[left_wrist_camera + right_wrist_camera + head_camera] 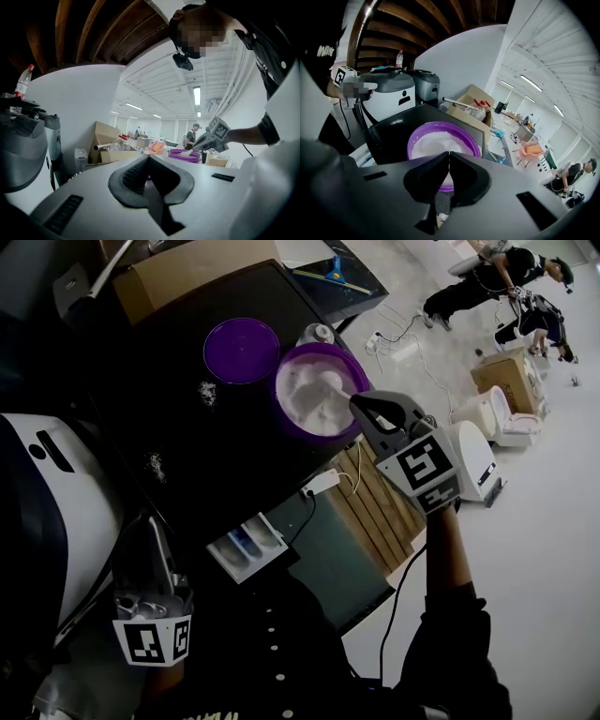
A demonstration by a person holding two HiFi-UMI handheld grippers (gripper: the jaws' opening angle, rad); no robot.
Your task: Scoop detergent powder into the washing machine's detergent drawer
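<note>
While our right claw (356, 401) is clenched on the scoop (331, 388) dipped in the powder tub (323, 434) at the right edge of the washing machine's top (187, 460), we judge scooping just begun: carrying powder to the open drawer (246, 546) at the front remains. Our left claw (149, 159) is clenched, empty.

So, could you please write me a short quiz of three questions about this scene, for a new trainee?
1. True or false: the purple lid lies beside the tub, not on it.
2. What does the right tool grip? A) a bottle B) the scoop C) a cable
3. Fill in: the detergent drawer is ____ (open or closed).
Key: 1 true; 2 B; 3 open.
</note>
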